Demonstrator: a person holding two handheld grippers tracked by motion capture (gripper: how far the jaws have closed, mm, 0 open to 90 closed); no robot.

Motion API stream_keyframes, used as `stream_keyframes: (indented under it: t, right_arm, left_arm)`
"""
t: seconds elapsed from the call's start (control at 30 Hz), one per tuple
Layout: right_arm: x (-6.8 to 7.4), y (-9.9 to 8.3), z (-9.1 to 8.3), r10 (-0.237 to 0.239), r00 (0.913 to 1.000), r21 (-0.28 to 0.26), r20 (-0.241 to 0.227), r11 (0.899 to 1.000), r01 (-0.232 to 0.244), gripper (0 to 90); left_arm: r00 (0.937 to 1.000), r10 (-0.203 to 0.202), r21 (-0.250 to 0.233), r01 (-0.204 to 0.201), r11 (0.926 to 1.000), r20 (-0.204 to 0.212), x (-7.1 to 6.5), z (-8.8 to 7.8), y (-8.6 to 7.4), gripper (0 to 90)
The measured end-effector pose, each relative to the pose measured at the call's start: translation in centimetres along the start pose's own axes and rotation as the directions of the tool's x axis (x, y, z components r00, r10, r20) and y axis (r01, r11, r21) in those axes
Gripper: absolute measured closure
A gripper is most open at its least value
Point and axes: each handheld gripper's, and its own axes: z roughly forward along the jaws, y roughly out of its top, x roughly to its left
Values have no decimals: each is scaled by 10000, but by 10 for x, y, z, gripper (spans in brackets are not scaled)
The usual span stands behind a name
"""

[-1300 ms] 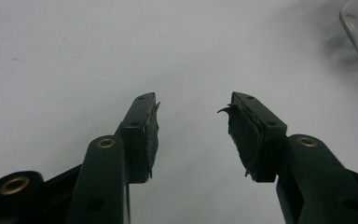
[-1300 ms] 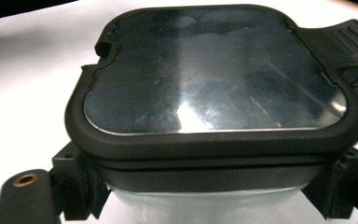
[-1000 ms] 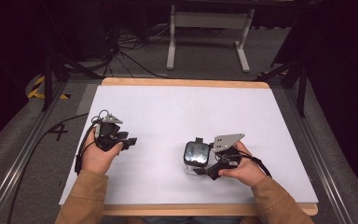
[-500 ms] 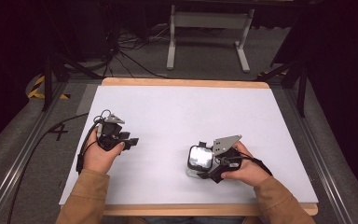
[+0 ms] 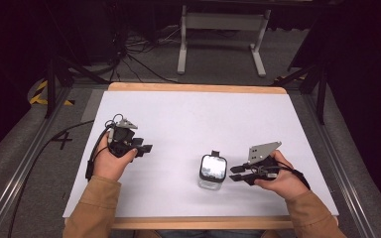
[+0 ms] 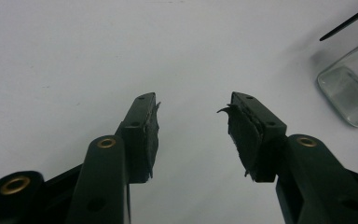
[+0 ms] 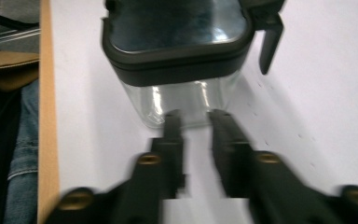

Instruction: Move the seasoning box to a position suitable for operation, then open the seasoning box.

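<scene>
right claw [image 7: 193, 116] jaws nearly together, gripping nothing, tips just short of glass jar [image 5: 212, 172] near worktop [image 5: 188, 119] front edge; left claw [image 6: 193, 133] spread wide, empty, well apart. my guess: spread right jaws, approach square, grab below dark lid [image 7: 177, 32]

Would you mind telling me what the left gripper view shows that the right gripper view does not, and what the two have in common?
Left gripper view alone: the left gripper with its jaws spread wide and nothing between them, their worn pads ragged at the edges, and the jar off to the upper right.

Right gripper view alone: the right gripper with its jaws a narrow gap apart, just short of the jar's glass wall, the jar's dark lid close up, the table's wooden edge and a jeans-clad leg.

Both: the glass jar standing on the white table top.
</scene>
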Motion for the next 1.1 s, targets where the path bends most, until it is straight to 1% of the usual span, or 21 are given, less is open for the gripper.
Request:
stream_keyframes:
  t: [0.03, 0.1, 0.13, 0.2, 0.23, 0.33, 0.37, 0.43, 0.47, 0.57, 0.6, 0.63, 0.67, 0.7, 0.73, 0.83, 0.9, 0.97, 1.0, 1.03, 1.1]
  right_arm:
    - [0, -1, 1, 106, 9999, 8, 34, 9999, -106, 895]
    - [1, -1, 7, 226, 9997, 53, 72, 9997, -227, 900]
    - [2, 0, 12, 272, 9996, 182, 103, 9995, -273, 900]
    - [2, 2, 19, 192, 9997, 288, 139, 9994, -196, 900]
    - [2, 3, 22, 117, 9994, 454, 332, 9989, -132, 900]
    - [1, 3, 25, 255, 9990, 484, 371, 9985, -273, 900]
    - [0, 3, 25, 211, 9986, 505, 487, 9984, -235, 900]
    - [-1, 4, 27, 233, 9981, 436, 570, 9987, -258, 900]
    - [-2, 6, 28, 195, 9977, 427, 653, 9988, -223, 900]
    - [-4, 8, 33, 245, 9969, 281, 750, 9992, -267, 900]
    - [-6, 8, 34, 149, 9961, 274, 873, 9995, -173, 899]
    - [-7, 8, 35, 165, 9958, 297, 902, 9994, -192, 898]
    - [-8, 7, 36, 206, 9962, 334, 850, 9992, -235, 898]
    - [-8, 6, 35, 265, 9960, 376, 859, 9988, -298, 899]
    - [-9, 6, 33, 245, 9956, 392, 907, 9988, -282, 899]
    - [-10, 8, 20, 369, 9924, -51, 1174, 9993, -366, 899]
    - [-11, 11, 12, 505, 9913, -487, 1212, 9978, -449, 899]
    - [-12, 15, 4, 657, 9891, -931, 1314, 9942, -537, 900]
    - [-13, 17, 1, 770, 9884, -1154, 1308, 9914, -619, 899]
    - [-14, 19, -2, 872, 9882, -1378, 1256, 9880, -696, 900]
    - [-16, 23, -5, 1094, 9876, -1678, 1121, 9817, -897, 899]
  left_arm:
    - [10000, -42, 34, 43, 10000, -37, -1, 1, 0, 528]
    - [10000, 82, -7, -82, 10000, -20, -1, 2, 1, 528]
    - [10000, 75, 3, -75, 10000, -20, -1, 2, 1, 528]
    - [10000, 52, 54, -52, 10000, -63, -1, 1, 1, 528]
    - [9999, 51, 18, -51, 10000, -88, -1, 0, 0, 528]
    - [9999, 85, 25, -85, 10000, -78, 0, -1, -1, 528]
    - [10000, 24, 65, -24, 10000, -72, -1, -1, -2, 528]
    - [9999, 60, 25, -59, 10000, -140, -1, -1, -2, 528]
    - [9999, -36, 27, 36, 10000, -95, -2, -1, -3, 528]
    - [10000, -14, 87, 15, 10000, -82, -1, -1, -3, 528]
    - [10000, -66, 54, 67, 10000, -68, -1, -1, -4, 528]
    - [10000, -73, 50, 73, 10000, -53, -1, -1, -4, 528]
    - [10000, 13, -25, -13, 10000, -56, -1, -2, -4, 528]
    - [10000, -47, -26, 47, 10000, -72, -1, -3, -4, 528]
    - [10000, 10, -63, -11, 10000, -95, 0, -4, -4, 528]
    - [10000, -50, -34, 50, 10000, -60, 0, -4, -4, 528]
    - [10000, 15, -54, -16, 10000, -70, 1, -3, -4, 528]
    - [9999, -73, 8, 74, 10000, -114, 0, -5, -4, 528]
    - [9999, -78, -82, 77, 9999, -143, 0, -5, -5, 528]
    - [9999, -17, -91, 15, 10000, -149, 0, -6, -5, 528]
    - [9998, -56, -132, 53, 9999, -189, 0, -8, -6, 528]
